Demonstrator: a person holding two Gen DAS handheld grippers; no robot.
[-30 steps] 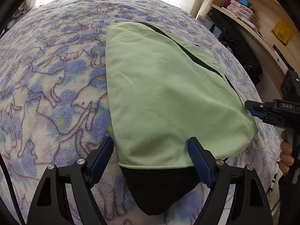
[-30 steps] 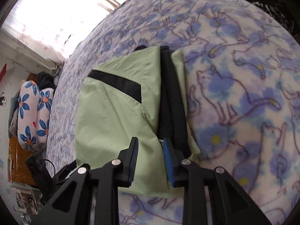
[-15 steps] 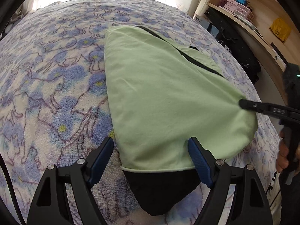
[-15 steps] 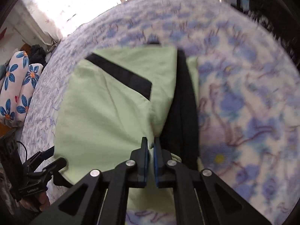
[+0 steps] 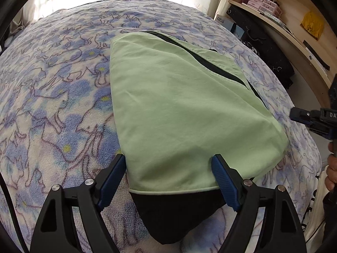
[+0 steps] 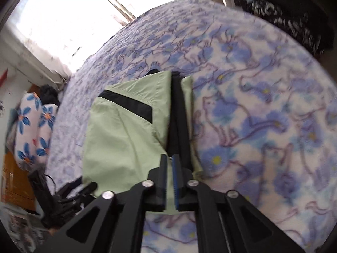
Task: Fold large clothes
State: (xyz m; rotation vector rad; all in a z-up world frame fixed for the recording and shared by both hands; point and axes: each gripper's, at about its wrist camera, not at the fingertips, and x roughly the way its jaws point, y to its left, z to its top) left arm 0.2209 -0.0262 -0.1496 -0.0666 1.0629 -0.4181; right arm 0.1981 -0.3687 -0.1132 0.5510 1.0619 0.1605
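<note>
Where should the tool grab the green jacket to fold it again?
Probably the near hem of the green jacket, where its light edge lies over the black lining. The open left tool already straddles it, so come in low from the near side; that edge is loose and liftable, unlike the flat middle.

- Folded green garment [image 5: 185, 113] lies on blanket [image 5: 54, 97].
- Left gripper [image 5: 168, 179] hovers wide over its near hem.
- Right gripper [image 5: 299, 116] is apart, off its right corner.
</note>
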